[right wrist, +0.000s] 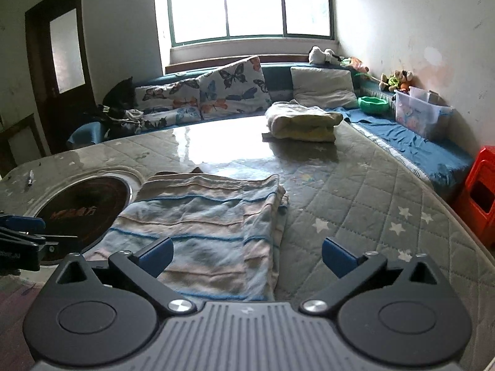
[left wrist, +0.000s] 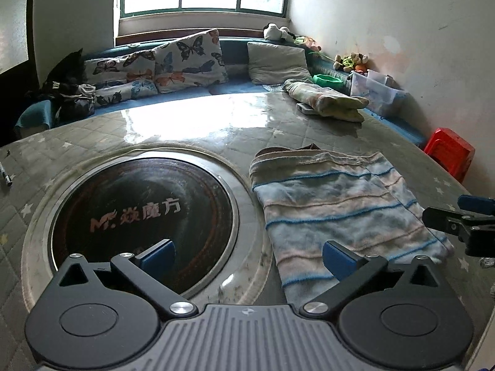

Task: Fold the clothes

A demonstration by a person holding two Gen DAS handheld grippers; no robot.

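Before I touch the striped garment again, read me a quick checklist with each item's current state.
1. Left gripper jaws open, nothing held: ok.
2. Right gripper jaws open, nothing held: ok.
3. Striped garment lies folded flat on the table: ok.
4. Garment clear of the round black burner: ok in the left wrist view, it sits beside it.
5. Far folded pile out of the way: ok.
6. Edges underneath aligned: cannot tell.

The left tongs (left wrist: pixel 249 255) are hovering wide apart and empty over the desk (left wrist: pixel 191 142), between the round dark hotplate (left wrist: pixel 142 213) and the folded striped garment (left wrist: pixel 343 210) lying flat beside it. The right tongs (left wrist: pixel 464 213) are poking in at the right edge, jaws unreadable. A second folded garment (left wrist: pixel 328 99) is sitting far back.
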